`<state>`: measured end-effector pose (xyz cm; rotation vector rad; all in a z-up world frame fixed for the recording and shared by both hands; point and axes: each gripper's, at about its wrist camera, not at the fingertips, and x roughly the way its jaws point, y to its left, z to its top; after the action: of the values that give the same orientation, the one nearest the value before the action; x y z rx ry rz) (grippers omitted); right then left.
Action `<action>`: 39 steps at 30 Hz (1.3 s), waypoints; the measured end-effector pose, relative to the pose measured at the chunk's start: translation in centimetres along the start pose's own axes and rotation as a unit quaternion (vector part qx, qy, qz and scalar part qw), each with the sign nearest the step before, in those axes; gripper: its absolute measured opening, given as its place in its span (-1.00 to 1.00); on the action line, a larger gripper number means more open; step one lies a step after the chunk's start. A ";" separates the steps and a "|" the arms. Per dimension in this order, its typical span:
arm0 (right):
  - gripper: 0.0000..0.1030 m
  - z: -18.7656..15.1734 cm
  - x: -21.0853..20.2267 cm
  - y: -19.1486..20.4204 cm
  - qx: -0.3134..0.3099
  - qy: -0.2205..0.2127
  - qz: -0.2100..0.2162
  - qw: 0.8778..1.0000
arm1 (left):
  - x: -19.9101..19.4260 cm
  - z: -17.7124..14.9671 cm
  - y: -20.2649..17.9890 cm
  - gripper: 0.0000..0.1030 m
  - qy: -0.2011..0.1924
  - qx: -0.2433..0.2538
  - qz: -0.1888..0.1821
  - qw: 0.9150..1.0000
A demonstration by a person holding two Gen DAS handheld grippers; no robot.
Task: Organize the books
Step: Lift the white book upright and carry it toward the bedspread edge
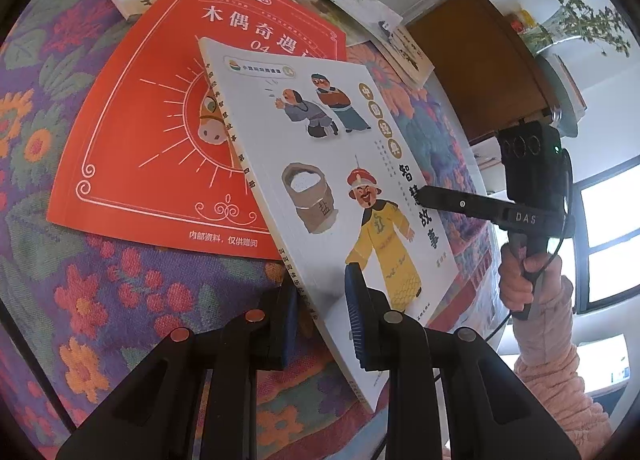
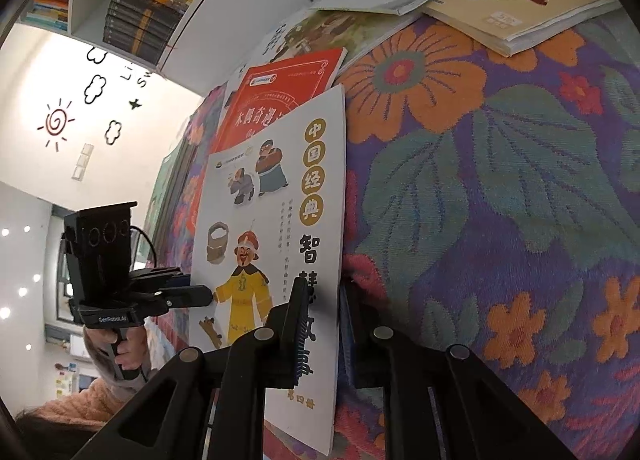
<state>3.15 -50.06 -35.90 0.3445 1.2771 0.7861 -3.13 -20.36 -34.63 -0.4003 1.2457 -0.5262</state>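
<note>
White book (image 1: 320,164) held tilted above floral cloth (image 1: 100,300), partly over red book (image 1: 160,120) at its 10 o'clock | left gripper (image 1: 320,312) clamped on spine-side corner | right gripper (image 2: 320,324) clamped on opposite edge.

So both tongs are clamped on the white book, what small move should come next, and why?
Probably lift it slightly, both hands together. The left tongs and right tongs grip opposite edges of the white book, which partly overlaps the red book, so raising it clears that one.
</note>
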 end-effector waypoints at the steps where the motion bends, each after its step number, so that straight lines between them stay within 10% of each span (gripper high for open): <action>1: -0.72 -0.1 0.0 0.3 0.000 -0.002 -0.008 1.000 | 0.0 0.0 0.1 -0.55 -0.002 -0.003 -0.001 1.000; 7: -0.60 -0.7 0.3 2.9 0.000 -0.004 -0.065 0.998 | -0.4 -0.6 1.3 -0.61 -0.024 -0.046 -0.034 0.998; 19: -0.60 -3.6 1.1 6.9 -0.027 0.015 -0.053 0.998 | -2.7 -1.5 -3.2 -0.62 -0.033 0.023 0.063 0.997; 39: -0.60 -2.8 0.3 14.3 -0.100 -0.017 -0.043 0.994 | -9.6 -1.7 -2.8 -0.61 -0.103 0.028 0.076 0.991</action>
<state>-4.18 -40.39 -27.90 0.1395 1.1619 0.8231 -7.37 -17.10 -26.05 -0.3008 1.0494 -0.3785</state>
